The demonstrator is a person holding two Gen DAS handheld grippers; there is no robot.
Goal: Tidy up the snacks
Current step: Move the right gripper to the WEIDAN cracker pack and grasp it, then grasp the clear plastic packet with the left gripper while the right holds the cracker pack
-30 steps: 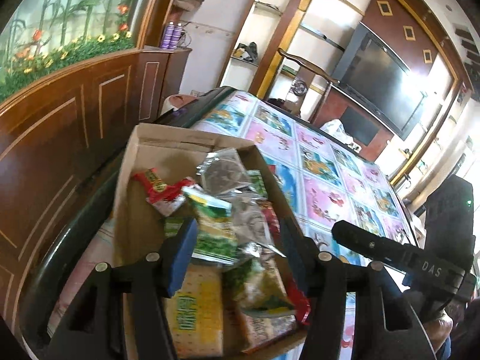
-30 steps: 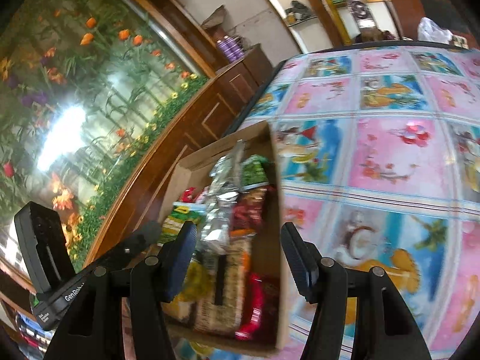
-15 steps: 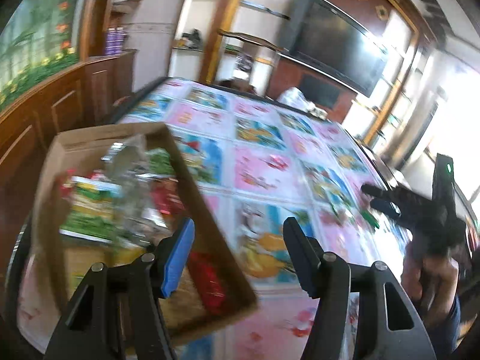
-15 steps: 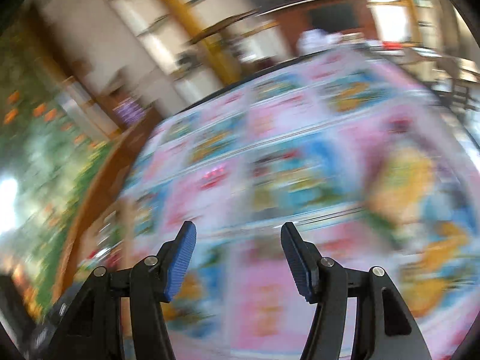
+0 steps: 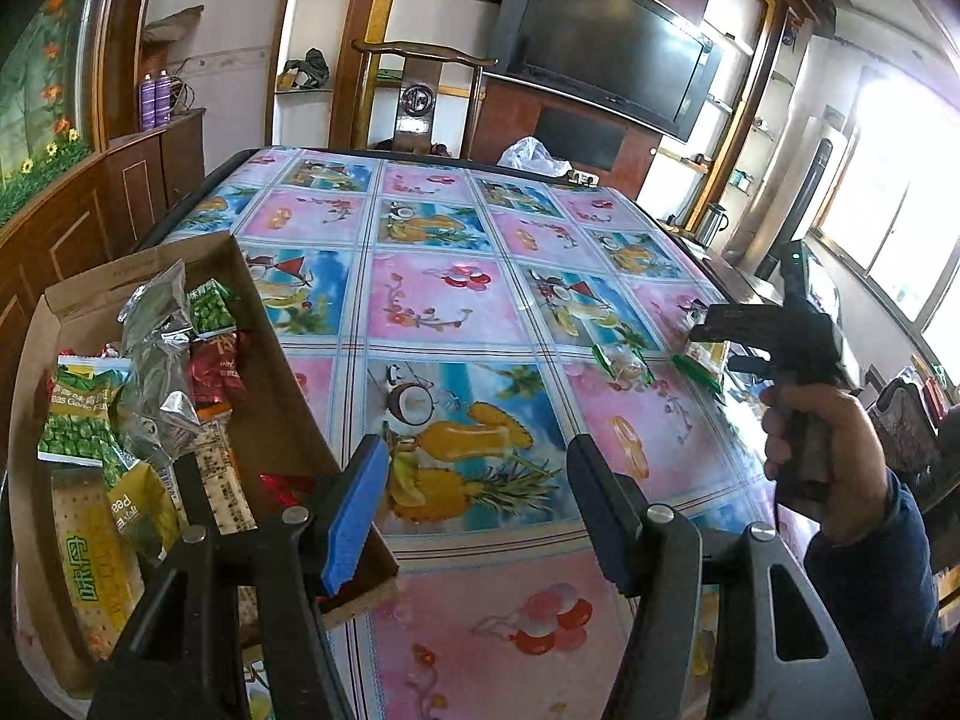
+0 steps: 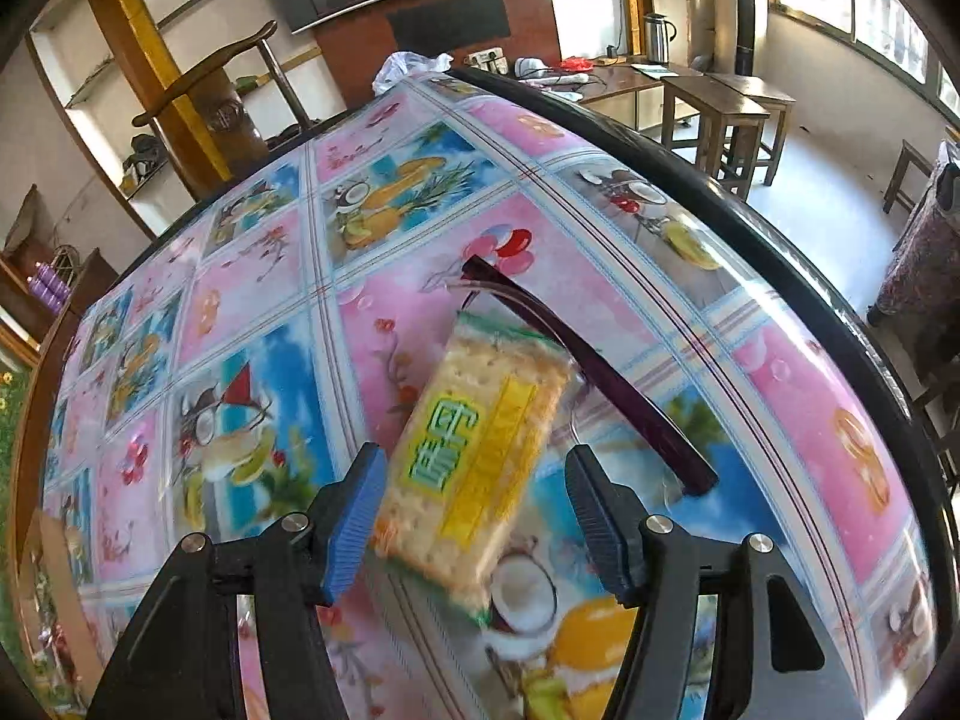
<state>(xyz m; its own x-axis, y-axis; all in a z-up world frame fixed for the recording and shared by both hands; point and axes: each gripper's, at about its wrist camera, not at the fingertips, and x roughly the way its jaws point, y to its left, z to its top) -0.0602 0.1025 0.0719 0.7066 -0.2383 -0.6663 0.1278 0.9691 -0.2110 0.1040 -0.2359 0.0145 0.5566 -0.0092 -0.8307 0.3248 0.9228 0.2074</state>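
Left wrist: left hand-held gripper [image 5: 477,504] released, empty, hovering beside box [image 5: 264,372] of snacks at desk [image 5: 444,306] edge; loose packets [image 5: 624,360] well apart, near right hand-held gripper [image 5: 729,339].

Right wrist: right hand-held gripper [image 6: 468,504] released, straddling cracker packet [image 6: 474,450] beside glasses [image 6: 588,378]. Pickup step, likely. Next: clench on packet, carry to box.

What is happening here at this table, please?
A person sorts snacks with two handheld claws. The right claw is open around a cracker packet lying on the table, not gripping it yet. The left claw hangs open and empty beside the cardboard box already full of snacks.
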